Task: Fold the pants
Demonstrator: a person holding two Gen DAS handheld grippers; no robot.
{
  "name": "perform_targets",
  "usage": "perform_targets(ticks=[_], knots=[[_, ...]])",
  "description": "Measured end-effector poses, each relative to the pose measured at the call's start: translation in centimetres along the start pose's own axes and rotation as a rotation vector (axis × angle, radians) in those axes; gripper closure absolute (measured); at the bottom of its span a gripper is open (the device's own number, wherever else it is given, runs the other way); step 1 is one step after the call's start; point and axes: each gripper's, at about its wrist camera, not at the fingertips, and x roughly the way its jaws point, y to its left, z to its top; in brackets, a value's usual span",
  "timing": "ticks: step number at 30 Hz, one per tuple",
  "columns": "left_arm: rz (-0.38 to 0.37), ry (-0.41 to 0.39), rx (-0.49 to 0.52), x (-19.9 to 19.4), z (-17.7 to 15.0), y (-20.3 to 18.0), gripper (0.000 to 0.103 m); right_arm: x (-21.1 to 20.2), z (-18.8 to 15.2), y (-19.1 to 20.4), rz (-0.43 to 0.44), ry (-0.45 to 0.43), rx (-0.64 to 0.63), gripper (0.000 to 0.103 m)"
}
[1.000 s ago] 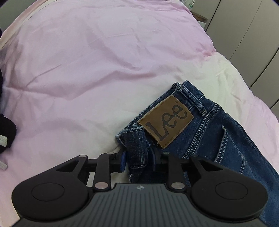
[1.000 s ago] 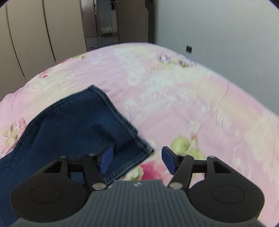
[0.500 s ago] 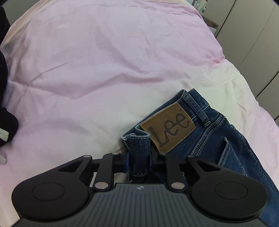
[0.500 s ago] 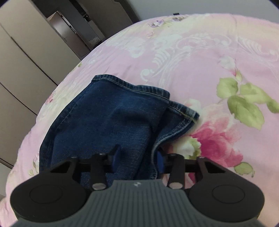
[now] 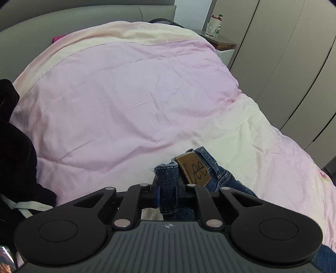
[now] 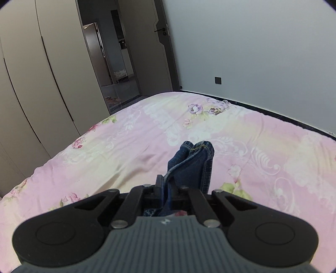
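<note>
From the left wrist we look down at a slant along the left gripper [image 5: 167, 194], which hangs above the bed [image 5: 126, 100]. Its jaws are closing, and a bunched fold of the jeans' [image 5: 222, 178] waistband already stands pinched between the blue pads [image 5: 158, 194]. The rest of the jeans trail off to the right of the gripper and down to the bed, with the brown patch [image 5: 194, 169] just right of the clamped fold, turned on its side. Beyond the gripper the pink cover runs to a cream band and a grey headboard [image 5: 84, 19]. A dark garment [image 5: 14, 159] with a pale cord lies at the left edge of the bed. Right of the bed stand a nightstand [image 5: 220, 45] with bottles and tall wardrobe doors [image 5: 283, 63].

From the right wrist we see the right gripper [image 6: 168, 194] also tilted downward over the bed [image 6: 262, 147]. Its jaws are pressed together on the jeans [image 6: 191, 163]: a folded hem sticks up and forward from between them, clear of the bed. Here the cover is pink with flowers. Left of the bed are wardrobe doors [image 6: 31, 84], beyond it an open doorway [image 6: 109, 63], and to the right a plain wall [image 6: 252, 52] with a small dark socket plate.
</note>
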Motion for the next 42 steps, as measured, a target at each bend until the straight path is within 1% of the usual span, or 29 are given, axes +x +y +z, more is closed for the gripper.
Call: perform_targets(ticks=[3,6,9,10,13,14,15,16,18,20,21,23,24,25,27,29,30,31,32,35,38,40,41,42], knots=[[0.004,0.043,-0.002,-1.8,0.3,3.0,0.09,-4.1,-0.1,-2.2,-0.007,0.016,-0.03,0.103],[0.02,0.09,0.021,-3.3,-0.4,6.9,0.089,-7.8,-1.6,-6.6,-0.026,0.06,-0.014,0.103],[0.028,0.128,0.031,-3.6,-1.7,10.3,0.089,-11.5,-4.7,-11.8,-0.034,0.118,0.011,0.103],[0.034,0.151,0.037,-3.3,-2.2,11.2,0.089,-12.5,-6.3,-13.5,-0.041,0.144,0.019,0.103],[0.063,0.216,0.063,-1.3,-4.0,12.7,0.09,-13.2,-10.9,-18.0,-0.095,0.235,0.039,0.103],[0.077,0.222,0.069,-0.6,-4.6,12.8,0.09,-13.1,-12.5,-19.2,-0.109,0.26,0.062,0.103],[0.089,0.22,0.09,0.0,-5.0,12.8,0.09,-12.8,-14.1,-20.1,-0.125,0.284,0.075,0.103],[0.096,0.216,0.134,0.6,-5.5,12.7,0.089,-12.4,-15.4,-20.7,-0.14,0.3,0.074,0.103],[0.105,0.237,0.192,1.3,-5.8,12.4,0.087,-12.0,-17.2,-21.5,-0.158,0.316,0.07,0.103],[0.118,0.262,0.218,1.0,-5.6,12.2,0.079,-11.3,-18.2,-21.6,-0.168,0.336,0.05,0.102],[0.122,0.268,0.236,0.7,-5.3,12.1,0.073,-11.2,-18.4,-21.6,-0.176,0.35,0.042,0.099],[0.126,0.262,0.295,-0.4,-4.7,11.8,0.07,-11.1,-18.1,-21.7,-0.183,0.378,0.027,0.084],[0.122,0.256,0.328,-1.0,-4.4,11.5,0.061,-11.2,-17.7,-21.6,-0.185,0.393,0.011,0.069],[0.108,0.247,0.358,-1.5,-4.0,11.0,0.053,-11.3,-17.2,-21.4,-0.19,0.395,-0.013,0.061],[0.058,0.231,0.407,-2.4,-3.1,10.0,0.046,-12.0,-16.0,-20.7,-0.202,0.377,-0.092,0.057],[0.0,0.201,0.46,-2.8,-2.1,8.2,0.04,-12.5,-14.9,-20.0,-0.221,0.365,-0.178,0.051],[-0.025,0.186,0.49,-2.7,-1.8,7.3,0.032,-12.8,-14.3,-19.6,-0.226,0.348,-0.207,0.046],[-0.042,0.171,0.518,-2.2,-1.6,6.1,0.026,-13.0,-13.8,-19.4,-0.219,0.333,-0.221,0.044],[-0.053,0.163,0.532,-1.5,-1.5,5.2,0.024,-13.1,-13.3,-19.0,-0.205,0.32,-0.232,0.044],[-0.054,0.175,0.523,1.7,-1.3,3.1,0.024,-12.8,-12.7,-17.8,-0.196,0.305,-0.246,0.044],[-0.02,0.205,0.462,5.1,-1.4,2.4,0.024,-12.0,-13.0,-16.4,-0.175,0.306,-0.264,0.044],[0.005,0.24,0.419,7.1,-1.6,2.4,0.029,-11.5,-13.3,-15.4,-0.154,0.297,-0.294,0.044],[0.008,0.248,0.403,7.8,-1.6,2.4,0.033,-11.3,-13.4,-14.9,-0.149,0.288,-0.312,0.044],[-0.004,0.247,0.382,8.1,-1.6,2.5,0.056,-11.1,-13.4,-14.5,-0.148,0.281,-0.329,0.044]])
